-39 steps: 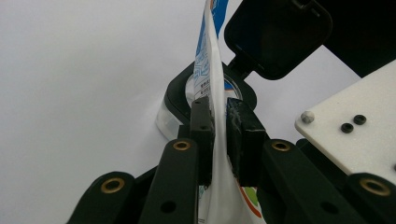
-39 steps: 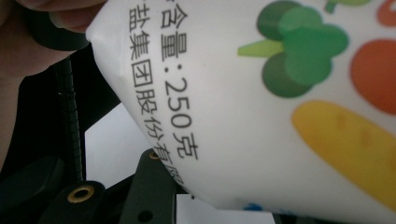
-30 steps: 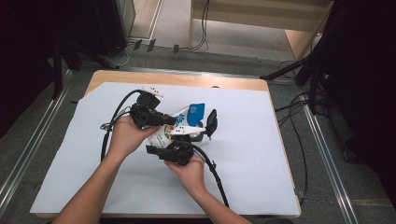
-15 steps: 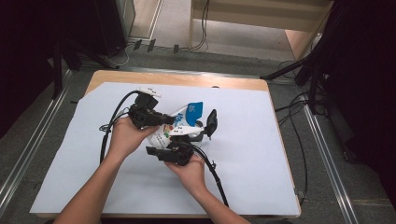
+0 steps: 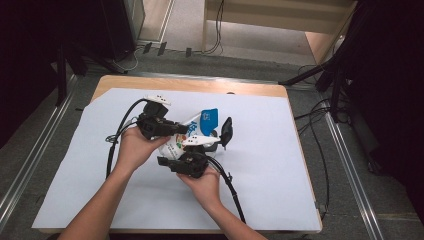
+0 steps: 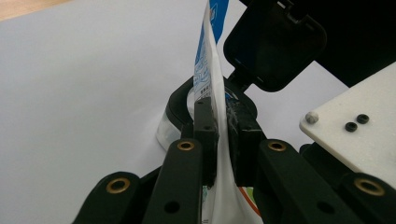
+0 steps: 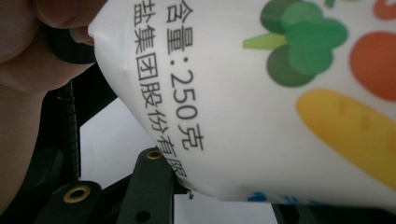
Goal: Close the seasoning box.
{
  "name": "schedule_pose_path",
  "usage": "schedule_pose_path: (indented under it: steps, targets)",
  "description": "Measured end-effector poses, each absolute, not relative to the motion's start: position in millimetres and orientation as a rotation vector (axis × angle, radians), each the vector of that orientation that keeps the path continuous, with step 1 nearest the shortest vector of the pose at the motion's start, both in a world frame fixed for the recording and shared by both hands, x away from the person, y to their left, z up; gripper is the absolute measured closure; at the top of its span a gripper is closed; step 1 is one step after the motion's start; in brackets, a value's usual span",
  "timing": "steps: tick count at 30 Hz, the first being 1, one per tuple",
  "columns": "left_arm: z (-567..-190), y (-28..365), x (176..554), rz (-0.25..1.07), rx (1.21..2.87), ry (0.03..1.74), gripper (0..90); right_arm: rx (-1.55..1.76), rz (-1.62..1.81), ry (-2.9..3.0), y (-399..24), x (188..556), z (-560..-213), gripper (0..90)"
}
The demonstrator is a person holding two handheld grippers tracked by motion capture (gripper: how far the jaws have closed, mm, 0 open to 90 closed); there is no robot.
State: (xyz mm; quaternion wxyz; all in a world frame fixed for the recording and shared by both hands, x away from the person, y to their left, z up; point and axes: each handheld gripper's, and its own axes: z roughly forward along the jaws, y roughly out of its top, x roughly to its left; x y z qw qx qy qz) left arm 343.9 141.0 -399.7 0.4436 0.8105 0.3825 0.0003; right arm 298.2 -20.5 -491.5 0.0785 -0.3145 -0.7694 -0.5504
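My left tongs pinch the thin edge of the white and blue bag, their pads pressed on the film from both sides, though the jaws have just been easing a little wider; the bag rises upright from between them, and just beyond their tips stands a black container with its hinged lid swung open above. My right tongs lie close under the same bag (its printed side, with vegetables and black lettering, lies right across their jaws); their jaws have just been closing, but whether they grip it I cannot tell. Both tongs meet over the white sheet covering the tabletop, the left just beyond the right.
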Motion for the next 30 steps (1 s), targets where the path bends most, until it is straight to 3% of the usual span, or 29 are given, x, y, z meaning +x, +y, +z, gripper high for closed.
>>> schedule_pose_path:
  steps: [6, 21, 30]
  targets:
    - [-398.7, 141.1, 341.0, 0.01, 2.003, 0.95, 81.6, -0.944, -1.663, -2.262, -22.0, 299.4, -490.5, 69.5]
    - [-399.6, 139.0, 339.2, 0.058, 2.028, 0.944, 88.5, -0.937, -1.638, -2.358, -19.5, 298.8, -491.3, 63.6]
    - [-398.9, 139.3, 339.0, 0.054, 2.025, 0.944, 88.8, -0.947, -1.649, -2.368, -19.2, 295.9, -491.2, 67.4]
